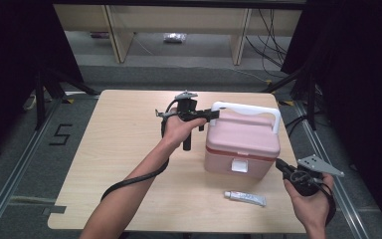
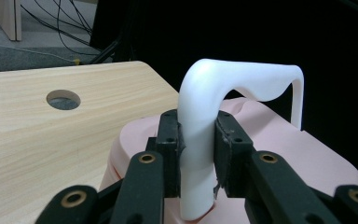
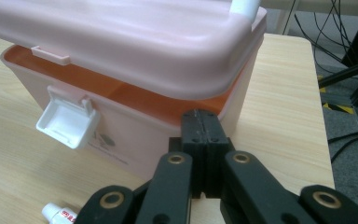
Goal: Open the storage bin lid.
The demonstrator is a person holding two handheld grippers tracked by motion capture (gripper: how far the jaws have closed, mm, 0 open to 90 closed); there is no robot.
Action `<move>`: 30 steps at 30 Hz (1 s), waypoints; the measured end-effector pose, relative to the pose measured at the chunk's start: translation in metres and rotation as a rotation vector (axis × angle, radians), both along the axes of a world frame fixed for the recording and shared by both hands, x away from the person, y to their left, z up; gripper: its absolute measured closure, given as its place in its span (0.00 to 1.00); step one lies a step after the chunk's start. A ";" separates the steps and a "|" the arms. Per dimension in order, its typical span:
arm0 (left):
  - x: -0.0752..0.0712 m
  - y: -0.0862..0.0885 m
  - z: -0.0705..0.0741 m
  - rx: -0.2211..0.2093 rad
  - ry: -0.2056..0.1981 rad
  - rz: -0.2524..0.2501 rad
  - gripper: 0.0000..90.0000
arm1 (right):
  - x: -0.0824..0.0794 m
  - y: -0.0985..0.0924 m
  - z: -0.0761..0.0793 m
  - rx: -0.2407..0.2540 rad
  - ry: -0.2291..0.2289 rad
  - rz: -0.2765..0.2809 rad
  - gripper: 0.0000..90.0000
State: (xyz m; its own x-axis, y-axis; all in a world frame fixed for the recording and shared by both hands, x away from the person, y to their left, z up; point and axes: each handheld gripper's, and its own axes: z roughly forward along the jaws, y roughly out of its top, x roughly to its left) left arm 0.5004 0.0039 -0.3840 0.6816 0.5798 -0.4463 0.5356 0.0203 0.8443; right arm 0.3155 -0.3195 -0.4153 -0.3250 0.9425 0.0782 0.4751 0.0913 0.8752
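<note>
Now: left gripper (image 2: pixel 196 154) clamps white handle (image 2: pixel 205 102) | right gripper (image 3: pixel 204 133) closed, empty

On the desk (image 1: pixel 124 149) stands a pink box (image 1: pixel 242 145) with a white handle (image 1: pixel 248 110). The left tongs (image 1: pixel 213 115) meet the handle's left end. The right tongs (image 1: pixel 281 165) sit just beside the box's right front corner. A small white tube (image 1: pixel 245 198) lies near the box's front.

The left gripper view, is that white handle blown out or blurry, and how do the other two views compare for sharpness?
Left gripper view: the white handle is overexposed at its bend, though its edges stay sharp. Right gripper view: the pink box and the latch are crisp, evenly lit. High view: softer overall, dark at both sides.
</note>
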 end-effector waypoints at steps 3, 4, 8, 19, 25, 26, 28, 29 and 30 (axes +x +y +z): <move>0.000 0.000 0.000 0.000 0.000 0.003 0.81 | 0.002 -0.001 0.000 -0.029 -0.028 0.014 1.00; 0.000 0.000 0.000 0.002 0.000 0.003 0.81 | 0.003 0.000 0.001 -0.021 -0.012 0.019 1.00; 0.001 0.000 -0.001 0.001 -0.008 -0.004 0.81 | 0.005 -0.001 0.003 -0.032 -0.031 0.011 1.00; -0.015 0.023 0.012 0.008 -0.189 -0.020 0.56 | 0.006 0.000 0.007 -0.028 -0.047 0.013 1.00; -0.037 0.043 0.018 0.024 -0.251 -0.042 0.72 | 0.006 0.002 0.012 -0.027 -0.062 0.008 1.00; -0.042 0.047 0.018 0.028 -0.258 -0.048 0.75 | 0.005 0.004 0.013 -0.019 -0.051 -0.005 1.00; -0.048 0.050 0.018 0.022 -0.262 -0.057 0.82 | 0.007 0.003 0.013 -0.033 -0.068 0.005 1.00; -0.053 0.053 0.018 0.020 -0.263 -0.068 0.84 | 0.006 0.003 0.015 -0.043 -0.066 0.003 1.00; -0.055 0.054 0.017 0.023 -0.265 -0.073 0.87 | 0.005 0.005 0.016 -0.019 -0.048 -0.014 1.00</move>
State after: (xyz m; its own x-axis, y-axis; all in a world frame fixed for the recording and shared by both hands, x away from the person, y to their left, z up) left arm 0.4453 0.0576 -0.3669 0.8131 0.5330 -0.2340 0.2953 -0.0312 0.9549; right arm 0.3205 -0.3145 -0.3996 -0.3144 0.9482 0.0445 0.4340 0.1019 0.8951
